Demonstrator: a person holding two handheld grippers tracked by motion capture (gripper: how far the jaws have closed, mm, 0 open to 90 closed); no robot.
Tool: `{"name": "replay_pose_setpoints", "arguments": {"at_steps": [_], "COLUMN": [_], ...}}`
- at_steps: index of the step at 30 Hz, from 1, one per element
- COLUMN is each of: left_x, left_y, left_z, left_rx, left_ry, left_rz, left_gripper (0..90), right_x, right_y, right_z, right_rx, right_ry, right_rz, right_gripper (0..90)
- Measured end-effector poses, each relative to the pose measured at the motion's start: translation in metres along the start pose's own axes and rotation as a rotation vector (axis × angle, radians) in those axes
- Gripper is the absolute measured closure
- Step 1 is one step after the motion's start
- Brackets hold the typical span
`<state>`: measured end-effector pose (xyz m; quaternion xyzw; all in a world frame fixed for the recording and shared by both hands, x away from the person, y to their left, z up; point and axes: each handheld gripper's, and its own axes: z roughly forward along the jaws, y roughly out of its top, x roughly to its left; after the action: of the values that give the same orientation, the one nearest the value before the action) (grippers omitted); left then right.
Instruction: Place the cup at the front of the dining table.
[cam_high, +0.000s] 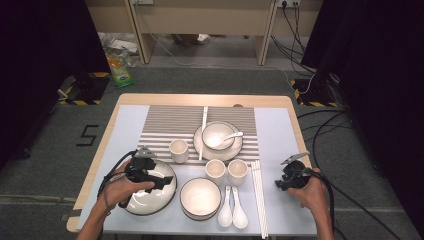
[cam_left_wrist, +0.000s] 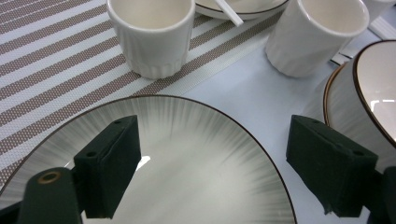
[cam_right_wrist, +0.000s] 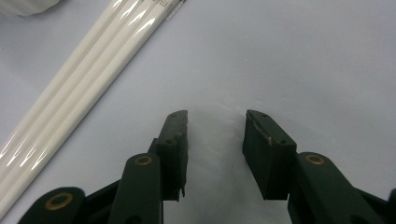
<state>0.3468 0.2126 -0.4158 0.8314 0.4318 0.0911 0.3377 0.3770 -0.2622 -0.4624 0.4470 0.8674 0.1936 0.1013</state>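
Left hand-held gripper (cam_high: 162, 181) hovers over the large plate (cam_high: 150, 200) at the near left of the bench (cam_high: 280, 100). In the left gripper view its jaws stand wide apart with nothing between them; one pad (cam_left_wrist: 109, 163) is above the plate's face, the other (cam_left_wrist: 327, 163) is beyond the rim, over bare mat beside the near bowl (cam_left_wrist: 369, 98). The plate (cam_left_wrist: 187, 163) lies flat, its far edge just beside the striped placemat (cam_high: 170, 120), with a cup (cam_left_wrist: 152, 35) standing on that mat behind it.

Right hand-held gripper (cam_high: 278, 184) rests low near the chopsticks (cam_high: 259, 195), jaws partly apart and empty over plain mat; the chopsticks (cam_right_wrist: 79, 88) lie off to one side, untouched.

Judged step: taking hold of the plate by its rim.

Notes for doing it well:
- Bring the rim between the pads, not the flat centre; one pad under the lip, one on top.
- Come in at a shallow angle, since the plate sits flush on the mat.
- Keep the outer jaw off the near bowl.
- Glazed surface probably slips: close firmly before lifting.
- Lift level, clear of the cup.
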Motion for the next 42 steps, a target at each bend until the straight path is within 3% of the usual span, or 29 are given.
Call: {"name": "replay_pose_setpoints", "arguments": {"at_steps": [6, 12, 16, 26, 37, 42], "left_x": [-0.002, -0.002, -0.001, -0.004, -0.006, -0.005], "left_y": [-0.007, -0.017, -0.026, -0.042, -0.057, -0.065], "left_z": [-0.003, -0.004, -0.005, -0.01, -0.015, -0.015], "left_rx": [-0.012, -0.023, -0.025, -0.062, -0.077, -0.09], "left_ry": [-0.005, -0.018, 0.004, -0.011, 0.022, 0.016], "left_rz": [0.001, -0.003, -0.002, -0.017, -0.016, -0.027], "left_gripper": [17.2, 17.1, 17.1, 15.9, 15.8, 15.8], "right_x": [0.0, -0.001, 0.0, 0.0, 0.0, 0.0], "right_y": [0.0, -0.005, -0.008, -0.014, -0.018, -0.02], "right_z": [0.0, 0.0, 0.0, 0.0, 0.0, 0.0], "right_rx": [0.0, -0.037, -0.056, -0.097, -0.125, -0.14], "right_ry": [0.0, 0.003, -0.004, -0.003, 0.001, -0.001], "right_rz": [0.001, 0.004, 0.007, 0.01, 0.013, 0.002], "right_gripper": [59.6, 59.5, 59.5, 59.4, 59.4, 59.4]}}
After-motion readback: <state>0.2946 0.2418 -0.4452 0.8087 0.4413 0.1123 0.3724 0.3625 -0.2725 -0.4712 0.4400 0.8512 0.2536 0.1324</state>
